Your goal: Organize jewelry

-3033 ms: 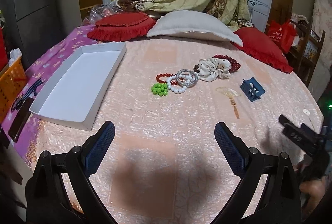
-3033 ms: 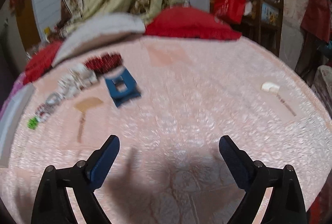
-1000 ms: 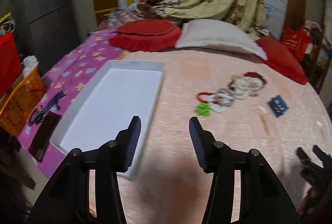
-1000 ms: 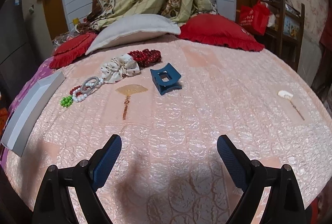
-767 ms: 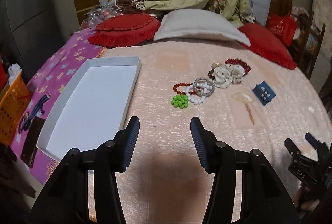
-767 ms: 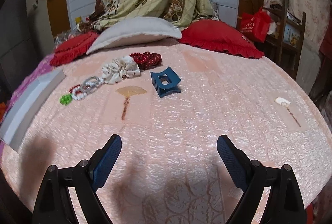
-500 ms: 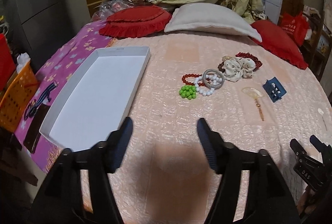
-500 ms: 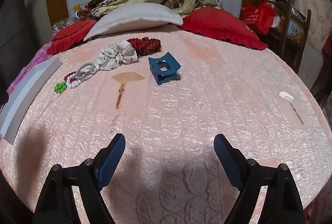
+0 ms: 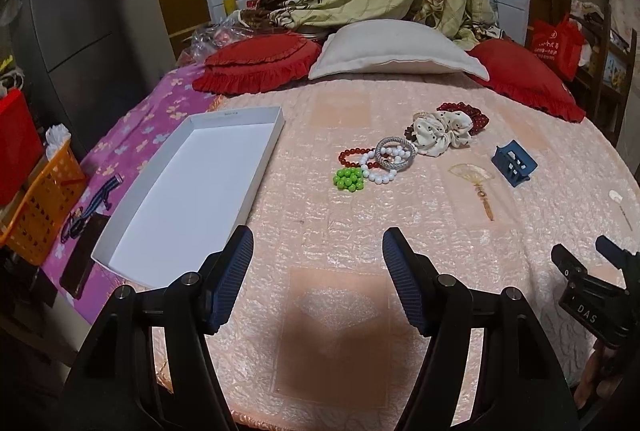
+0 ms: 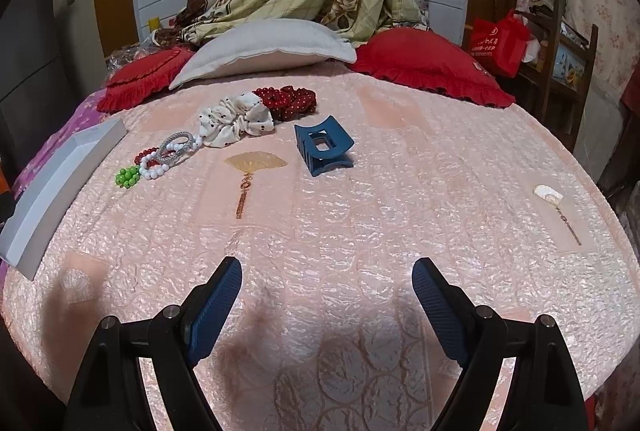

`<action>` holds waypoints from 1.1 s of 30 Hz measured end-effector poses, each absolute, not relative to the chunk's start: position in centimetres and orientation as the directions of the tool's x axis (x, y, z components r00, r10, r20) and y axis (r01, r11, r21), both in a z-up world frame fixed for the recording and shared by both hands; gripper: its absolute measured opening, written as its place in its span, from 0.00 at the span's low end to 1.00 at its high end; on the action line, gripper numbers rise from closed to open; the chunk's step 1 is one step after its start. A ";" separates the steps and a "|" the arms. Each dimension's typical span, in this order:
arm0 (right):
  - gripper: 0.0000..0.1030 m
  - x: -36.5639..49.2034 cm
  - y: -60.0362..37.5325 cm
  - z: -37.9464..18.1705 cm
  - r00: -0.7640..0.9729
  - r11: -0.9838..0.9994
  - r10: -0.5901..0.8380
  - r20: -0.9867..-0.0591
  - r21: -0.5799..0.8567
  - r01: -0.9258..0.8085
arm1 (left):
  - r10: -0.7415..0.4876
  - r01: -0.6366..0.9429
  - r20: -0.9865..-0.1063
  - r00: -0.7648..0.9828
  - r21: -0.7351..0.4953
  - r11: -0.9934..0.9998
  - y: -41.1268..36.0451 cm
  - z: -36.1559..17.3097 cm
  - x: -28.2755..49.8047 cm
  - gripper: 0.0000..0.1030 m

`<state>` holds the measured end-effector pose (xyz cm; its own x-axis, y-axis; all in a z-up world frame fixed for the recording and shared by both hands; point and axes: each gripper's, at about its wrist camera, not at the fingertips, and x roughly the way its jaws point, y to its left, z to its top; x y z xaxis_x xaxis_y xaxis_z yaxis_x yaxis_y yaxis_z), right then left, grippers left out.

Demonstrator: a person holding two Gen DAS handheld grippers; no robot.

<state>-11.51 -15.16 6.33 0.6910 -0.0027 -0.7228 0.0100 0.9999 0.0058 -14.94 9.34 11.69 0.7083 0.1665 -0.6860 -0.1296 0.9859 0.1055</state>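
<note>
While nothing is held, the left gripper [image 9: 318, 279] is seen with its jaws partly apart, having just been opening, and only bare bedspread [image 9: 340, 231] lies between them. The right gripper [image 10: 326, 305] is carried with its jaws wide, having just been closing a little, and nothing is gripped.

A white tray [image 9: 260, 167] is laid on the bed at about ten o'clock from the left gripper; its floor is bare. In the right wrist view only its outer wall [image 10: 60, 187] is shown, so its inside is hidden there. An orange basket [image 9: 44, 207] is cut off at the left edge of the left wrist view; its contents cannot be made out.

The jewelry is gathered at about one o'clock from the left gripper, well apart from the tray. A green bead bracelet [image 9: 349, 179] is placed just beside a white bead bracelet [image 9: 378, 169]; a silver bangle [image 9: 395, 157] is laid over the white one, and a red bead bracelet [image 9: 352, 156] is partly covered by both. A cream dotted scrunchie [image 9: 440, 133] hides part of a dark red scrunchie [image 9: 478, 117] behind it. A blue hair claw [image 9: 514, 163] stands farther right. A small white piece [image 10: 549, 196] near the right edge of the bed is too small to identify.

At four o'clock in the left wrist view, the right gripper's body [image 9: 592, 295] is partly cut off, and fingers [image 9: 596, 375] below it are barely visible.
</note>
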 end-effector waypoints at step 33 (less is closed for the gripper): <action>0.71 -0.4 -19.4 5.1 0.636 0.984 0.154 -0.756 0.179 -0.025 | -0.135 0.080 -0.812 0.568 -0.109 0.991 7.9 9.2 1.5 0.65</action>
